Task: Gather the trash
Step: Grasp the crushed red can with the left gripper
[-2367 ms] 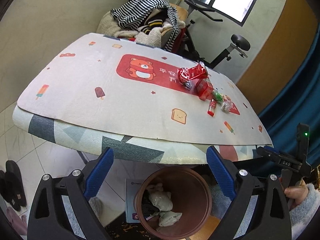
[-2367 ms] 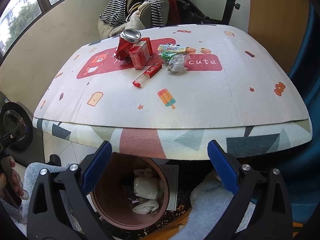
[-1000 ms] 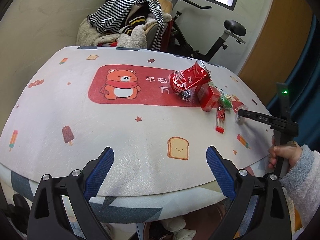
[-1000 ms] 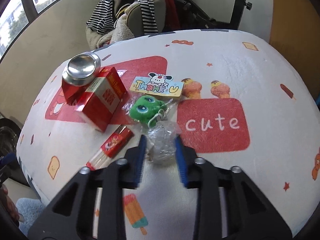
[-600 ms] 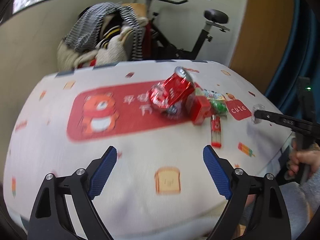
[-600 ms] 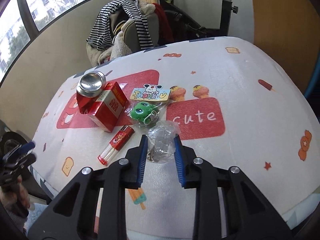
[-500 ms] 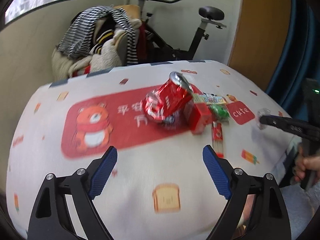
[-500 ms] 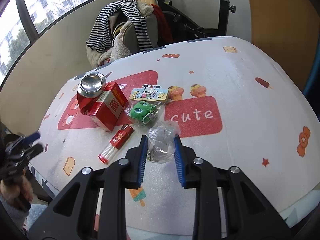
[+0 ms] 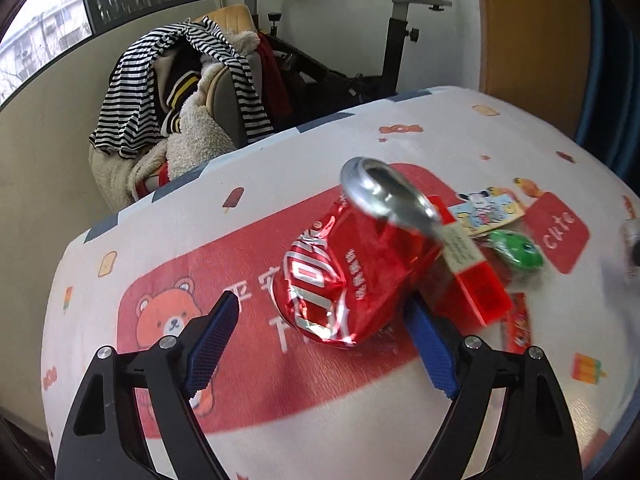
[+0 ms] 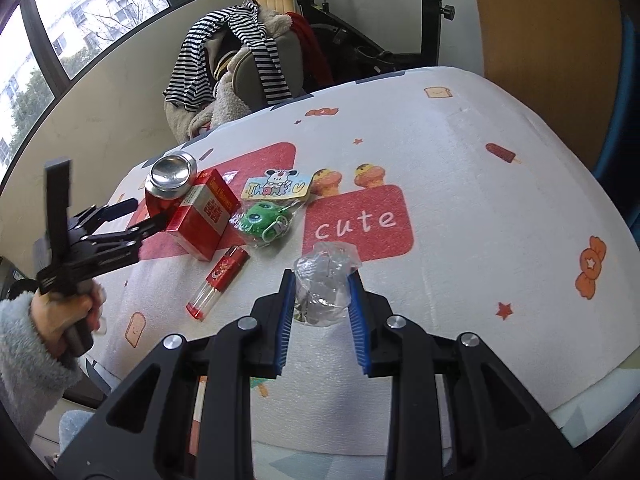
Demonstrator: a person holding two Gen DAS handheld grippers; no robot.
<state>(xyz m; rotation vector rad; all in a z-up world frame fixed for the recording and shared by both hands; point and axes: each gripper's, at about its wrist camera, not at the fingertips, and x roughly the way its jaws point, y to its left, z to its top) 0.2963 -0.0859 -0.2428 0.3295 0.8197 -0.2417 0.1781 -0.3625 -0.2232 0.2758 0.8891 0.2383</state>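
A crushed red soda can (image 9: 348, 272) lies on the printed table mat, leaning on a red box (image 9: 468, 272). My left gripper (image 9: 320, 304) straddles the can; its jaws are closing, and the blue pads (image 9: 216, 336) stand clear of the can's sides. From the right wrist view, the left gripper (image 10: 150, 210) reaches to the can (image 10: 170, 178) from the left. My right gripper (image 10: 322, 280) is shut on a crumpled clear plastic wrapper (image 10: 326, 284), held just above the mat. A red box (image 10: 204, 216), a green toy packet (image 10: 266, 216) and a red tube (image 10: 220, 280) lie between the two.
A chair heaped with striped clothes (image 9: 180, 92) and an exercise bike (image 9: 400, 20) stand behind the table. A wooden panel (image 10: 552, 40) and blue curtain are at the right. A hand in a grey fleece sleeve (image 10: 52, 320) grips the left tool. The mat's near edge (image 10: 560, 408) curves below.
The left gripper has swept in over the table and rolled, and the can now sits between its jaws, which have narrowed a little. The right gripper has drawn back slightly with the wrapper.
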